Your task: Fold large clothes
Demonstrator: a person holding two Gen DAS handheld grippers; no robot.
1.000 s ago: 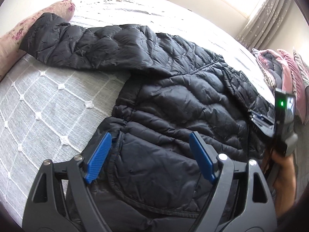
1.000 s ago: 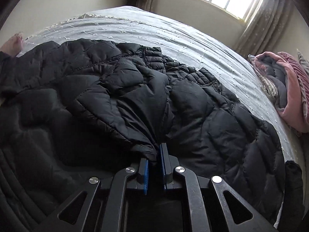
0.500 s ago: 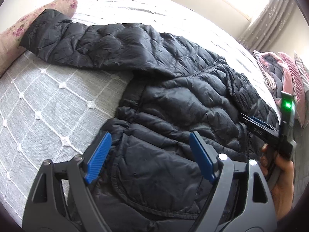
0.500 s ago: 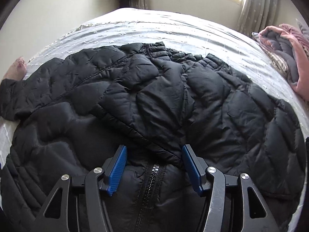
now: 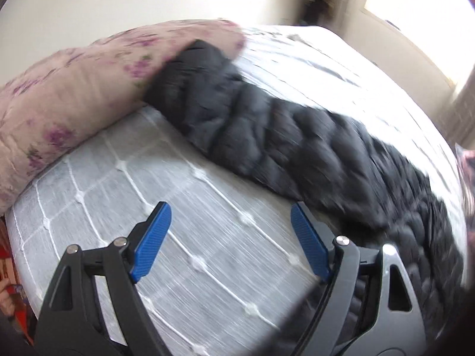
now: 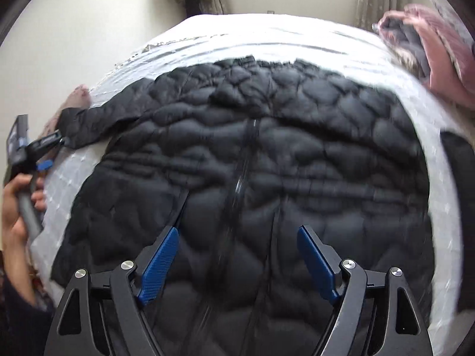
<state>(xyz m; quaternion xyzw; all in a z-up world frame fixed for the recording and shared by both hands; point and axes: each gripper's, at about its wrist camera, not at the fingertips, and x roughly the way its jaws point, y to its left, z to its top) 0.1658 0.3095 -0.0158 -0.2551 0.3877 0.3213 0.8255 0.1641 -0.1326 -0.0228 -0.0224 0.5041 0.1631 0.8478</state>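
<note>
A black quilted puffer jacket (image 6: 267, 154) lies spread on the bed, front up, with its zipper (image 6: 240, 178) running down the middle. My right gripper (image 6: 237, 231) hovers over the lower body of the jacket. Its jaws are opening wide and nothing is pinched between them. My left gripper (image 5: 230, 210) is open over bare bedspread (image 5: 207, 267), just short of the jacket's sleeve (image 5: 267, 130). That sleeve stretches up to the pillow. In the right wrist view the left gripper (image 6: 32, 148) shows at the far left, held in a hand (image 6: 14, 207).
A floral pillow (image 5: 74, 95) lies at the head of the bed, touching the sleeve's cuff. A pile of pink and grey clothes (image 6: 430, 53) sits at the far right corner. A dark item (image 6: 457, 163) lies at the bed's right edge. Walls and a curtained window stand behind.
My right gripper let go of the jacket fold, opened wide and pulled back and up. My left gripper swung left, off the jacket's body to the bedspread below the sleeve.
</note>
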